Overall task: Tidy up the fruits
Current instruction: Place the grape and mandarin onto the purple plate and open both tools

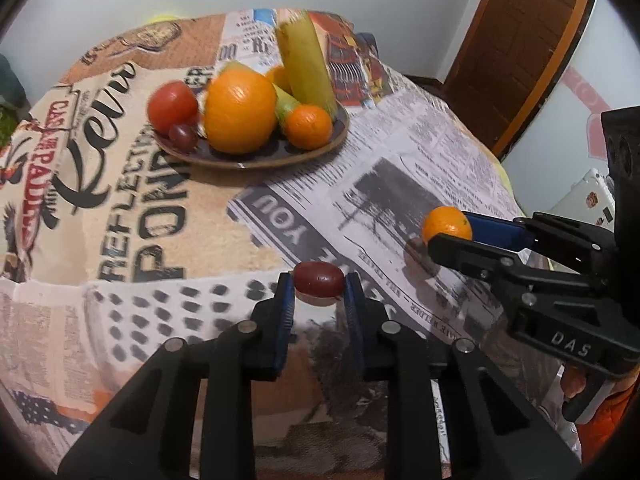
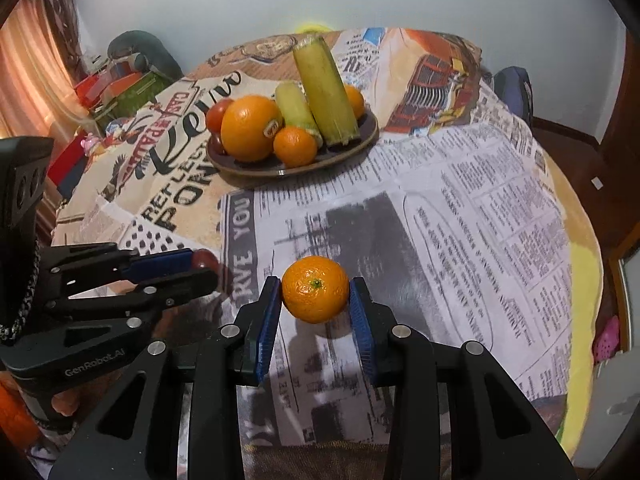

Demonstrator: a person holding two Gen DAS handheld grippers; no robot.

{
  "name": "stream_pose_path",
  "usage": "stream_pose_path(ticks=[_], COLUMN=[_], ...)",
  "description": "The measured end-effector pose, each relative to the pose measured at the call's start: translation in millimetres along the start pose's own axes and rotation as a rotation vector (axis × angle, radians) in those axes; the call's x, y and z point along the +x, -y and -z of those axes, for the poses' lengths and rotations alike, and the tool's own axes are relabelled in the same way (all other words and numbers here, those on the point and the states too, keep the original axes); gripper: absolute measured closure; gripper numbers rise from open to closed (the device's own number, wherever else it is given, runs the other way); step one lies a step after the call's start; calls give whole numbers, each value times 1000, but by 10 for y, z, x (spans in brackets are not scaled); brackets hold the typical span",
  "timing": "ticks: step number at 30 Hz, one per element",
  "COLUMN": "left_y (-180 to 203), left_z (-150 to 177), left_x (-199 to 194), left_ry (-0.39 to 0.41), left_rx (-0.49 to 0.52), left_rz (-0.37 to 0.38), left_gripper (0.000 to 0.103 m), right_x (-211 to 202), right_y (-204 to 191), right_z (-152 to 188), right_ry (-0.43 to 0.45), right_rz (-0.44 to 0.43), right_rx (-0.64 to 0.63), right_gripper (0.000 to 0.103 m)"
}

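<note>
My left gripper point(image 1: 319, 285) is shut on a dark red grape point(image 1: 319, 278), held just above the tablecloth. My right gripper point(image 2: 315, 295) is shut on a small tangerine point(image 2: 315, 289), also lifted a little; it shows in the left wrist view point(image 1: 447, 225) too. A dark plate point(image 1: 256, 159) stands at the far middle of the table with a large orange point(image 1: 240, 111), a tomato point(image 1: 173, 106), another grape point(image 1: 183, 136), a small tangerine point(image 1: 308, 126) and two green-yellow pieces point(image 1: 306, 66). The plate also shows in the right wrist view point(image 2: 360, 145).
The round table carries a newspaper-print cloth point(image 2: 440, 220). A wooden door point(image 1: 520, 48) stands at the right. Clutter and a chair point(image 2: 132, 68) sit beyond the table's left side. The table edge drops off at the right point(image 2: 584, 280).
</note>
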State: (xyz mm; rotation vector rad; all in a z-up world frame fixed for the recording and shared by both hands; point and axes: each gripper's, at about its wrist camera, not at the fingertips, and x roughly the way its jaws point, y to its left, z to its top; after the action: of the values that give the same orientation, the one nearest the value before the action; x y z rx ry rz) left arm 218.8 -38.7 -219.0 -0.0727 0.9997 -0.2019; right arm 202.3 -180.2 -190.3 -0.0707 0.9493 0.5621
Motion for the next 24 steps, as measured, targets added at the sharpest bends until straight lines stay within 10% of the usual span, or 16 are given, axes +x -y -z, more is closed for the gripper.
stream_pose_path(ticks=[24], left_y=[-617], left_z=[-612], left_x=[-88], left_ry=[116], left_rx=[-62], left_rz=[-83], left_gripper=[78], right_x=[196], right_y=[92], right_z=[-717], right_ry=[90], right_rz=[38], right_rx=[-22], right_gripper=[71])
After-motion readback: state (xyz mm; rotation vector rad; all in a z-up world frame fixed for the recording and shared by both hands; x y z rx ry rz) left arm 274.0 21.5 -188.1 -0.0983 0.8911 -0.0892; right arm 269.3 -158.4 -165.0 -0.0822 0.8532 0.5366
